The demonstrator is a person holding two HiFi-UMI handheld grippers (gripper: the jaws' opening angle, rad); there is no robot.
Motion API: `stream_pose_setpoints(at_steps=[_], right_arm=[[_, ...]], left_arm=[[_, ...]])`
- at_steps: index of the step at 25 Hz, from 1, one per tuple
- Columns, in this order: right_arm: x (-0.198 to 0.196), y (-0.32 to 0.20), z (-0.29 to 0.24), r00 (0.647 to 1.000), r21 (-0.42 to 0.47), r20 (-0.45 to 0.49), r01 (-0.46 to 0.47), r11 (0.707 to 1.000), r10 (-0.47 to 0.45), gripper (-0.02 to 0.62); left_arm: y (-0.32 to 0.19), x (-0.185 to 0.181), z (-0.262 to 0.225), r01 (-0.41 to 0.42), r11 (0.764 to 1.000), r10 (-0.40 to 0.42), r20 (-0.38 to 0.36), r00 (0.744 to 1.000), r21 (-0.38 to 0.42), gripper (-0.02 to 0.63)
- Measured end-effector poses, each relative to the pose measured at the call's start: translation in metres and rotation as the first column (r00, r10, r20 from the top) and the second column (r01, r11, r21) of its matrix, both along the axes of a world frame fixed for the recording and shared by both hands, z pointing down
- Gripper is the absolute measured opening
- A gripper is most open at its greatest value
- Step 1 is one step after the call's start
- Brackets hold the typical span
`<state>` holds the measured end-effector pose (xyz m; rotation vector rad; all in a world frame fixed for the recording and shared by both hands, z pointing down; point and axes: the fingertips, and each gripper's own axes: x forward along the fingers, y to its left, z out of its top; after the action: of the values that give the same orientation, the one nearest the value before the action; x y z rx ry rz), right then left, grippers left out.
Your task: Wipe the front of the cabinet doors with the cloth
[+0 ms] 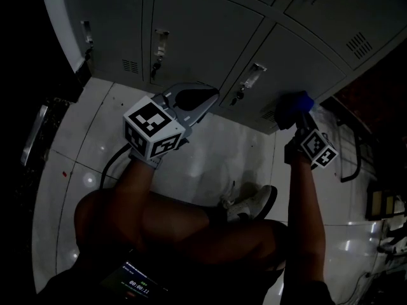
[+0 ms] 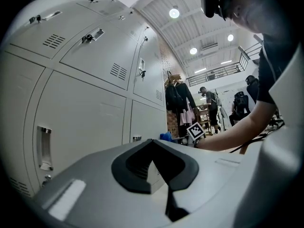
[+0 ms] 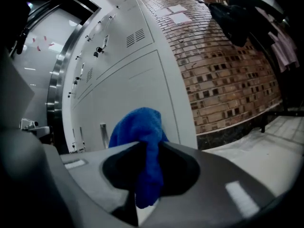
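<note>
Low on a row of grey cabinet doors, the right gripper holds a blue cloth at the bottom edge of one door, beside that door's vent slots. Its fingers are clamped on the cloth, which bunches above them and hangs down between them in the right gripper view; whether the cloth actually presses on the metal cannot be made out. That view also shows the door ending near a brick wall. The left gripper hangs over the white tiled floor just in front of the doors, near a latch handle, fingers brought together with nothing between them. The person crouches close to the cabinet, bare knees forward, one white shoe planted on the floor between the two arms, and a small lit screen at the bottom edge of the head view. In the left gripper view, hanging clothes and other people stand farther along the hall under ceiling lamps.
</note>
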<state>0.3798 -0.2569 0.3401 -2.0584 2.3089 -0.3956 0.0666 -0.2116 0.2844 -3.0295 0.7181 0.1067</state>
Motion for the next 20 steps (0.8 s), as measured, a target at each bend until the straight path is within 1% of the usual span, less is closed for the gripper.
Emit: stream_pose_setpoints(at_steps=[5, 9, 15, 20], right_arm=[[-0.064, -0.007, 0.001, 0.994, 0.004, -0.026, 0.109, 0.994, -0.109, 0.075], [-0.108, -0.016, 0.019, 0.986, -0.015, -0.019, 0.165, 0.986, -0.165, 0.075], [-0.155, -0.033, 0.046, 0.972, -0.023, -0.033, 0.231, 0.973, -0.232, 0.075], [-0.176, -0.05, 0.058, 0.961, -0.028, -0.041, 0.273, 0.962, -0.274, 0.075]], left_arm=[[0.002, -0.001, -0.003, 0.004, 1.0, -0.004, -0.005, 1.0, 0.003, 0.0], [0.002, -0.001, -0.005, 0.006, 1.0, -0.006, -0.006, 1.0, 0.011, 0.0], [-0.001, -0.005, -0.007, 0.014, 1.0, -0.014, -0.024, 1.0, 0.007, 0.0], [-0.002, -0.004, -0.006, 0.011, 1.0, -0.011, -0.025, 1.0, 0.005, 0.0]])
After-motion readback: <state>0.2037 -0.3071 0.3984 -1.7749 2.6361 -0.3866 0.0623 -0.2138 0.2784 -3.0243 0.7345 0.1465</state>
